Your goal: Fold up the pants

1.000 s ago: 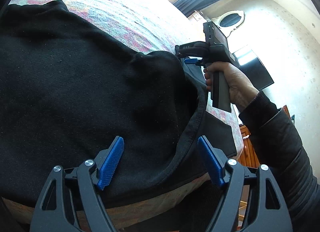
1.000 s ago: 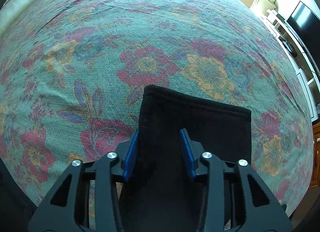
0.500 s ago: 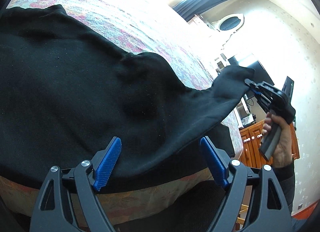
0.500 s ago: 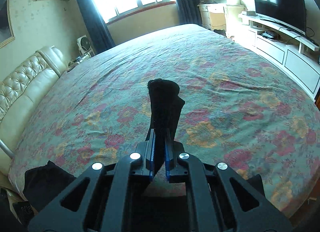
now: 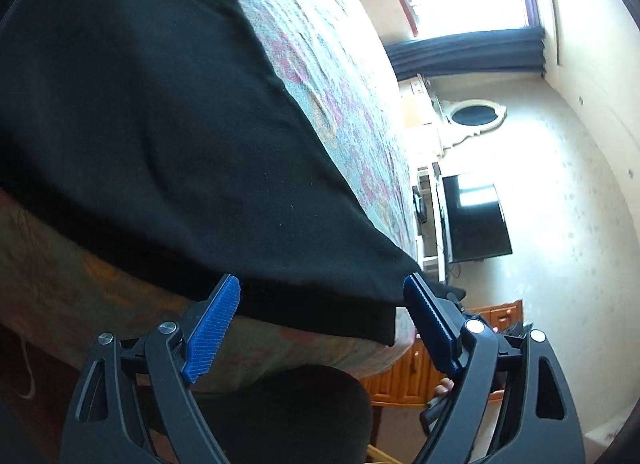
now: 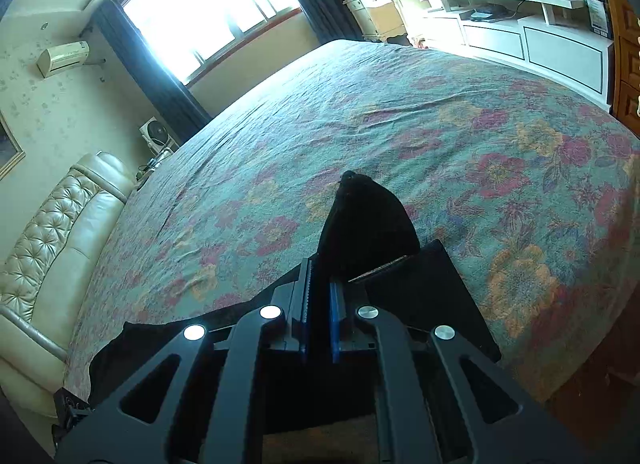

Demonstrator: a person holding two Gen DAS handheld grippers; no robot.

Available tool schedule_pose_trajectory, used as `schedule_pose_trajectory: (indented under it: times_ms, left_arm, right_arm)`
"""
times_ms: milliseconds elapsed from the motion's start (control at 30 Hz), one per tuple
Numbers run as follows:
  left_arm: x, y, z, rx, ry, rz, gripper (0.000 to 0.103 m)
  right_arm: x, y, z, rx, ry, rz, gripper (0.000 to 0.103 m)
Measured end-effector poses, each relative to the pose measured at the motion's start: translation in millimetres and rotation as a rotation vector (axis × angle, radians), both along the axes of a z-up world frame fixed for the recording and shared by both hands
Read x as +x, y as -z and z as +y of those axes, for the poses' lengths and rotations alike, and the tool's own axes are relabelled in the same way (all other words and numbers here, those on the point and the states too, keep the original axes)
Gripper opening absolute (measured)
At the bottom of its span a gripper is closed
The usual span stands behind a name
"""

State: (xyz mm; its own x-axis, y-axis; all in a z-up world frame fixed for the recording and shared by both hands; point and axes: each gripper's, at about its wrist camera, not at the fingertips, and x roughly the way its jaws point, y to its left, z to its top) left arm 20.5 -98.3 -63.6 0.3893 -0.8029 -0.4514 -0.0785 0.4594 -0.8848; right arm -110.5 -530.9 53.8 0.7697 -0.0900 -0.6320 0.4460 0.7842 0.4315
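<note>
Left wrist: left gripper (image 5: 322, 322) is hovering with fingers (image 5: 212, 328) spread wide, nothing between them, at the hem of the black pants (image 5: 160, 124) lying over the bed (image 5: 320, 64) edge.

Right wrist: right gripper (image 6: 319, 318) is pinching a pants (image 6: 368, 220) fold between clenched fingers (image 6: 335, 320), lifted above the bed (image 6: 400, 124).

We see the pants (image 5: 152, 112) as matt black cloth, soft & slightly fuzzy w/ lint specks. The bedspread (image 6: 400, 136) is woven floral fabric, rough-textured, faintly wrinkled. Left gripper (image 5: 320, 324) is matt black plastic w/ ribbed blue pads (image 5: 212, 328) & shiny metal pins; right gripper (image 6: 319, 316) looks the same. Headboard (image 6: 60, 232) is glossy tufted cream leather; cabinet (image 5: 404, 376) is varnished wood
</note>
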Motion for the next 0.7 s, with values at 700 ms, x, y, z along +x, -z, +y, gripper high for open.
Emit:
schedule_pose_trajectory:
  times_ms: [700]
  left_arm:
    - [11, 22, -13, -0.045, -0.164, 0.253, 0.085]
  right_arm:
    - [-14, 2, -4, 0.079, -0.010, -0.043, 0.007]
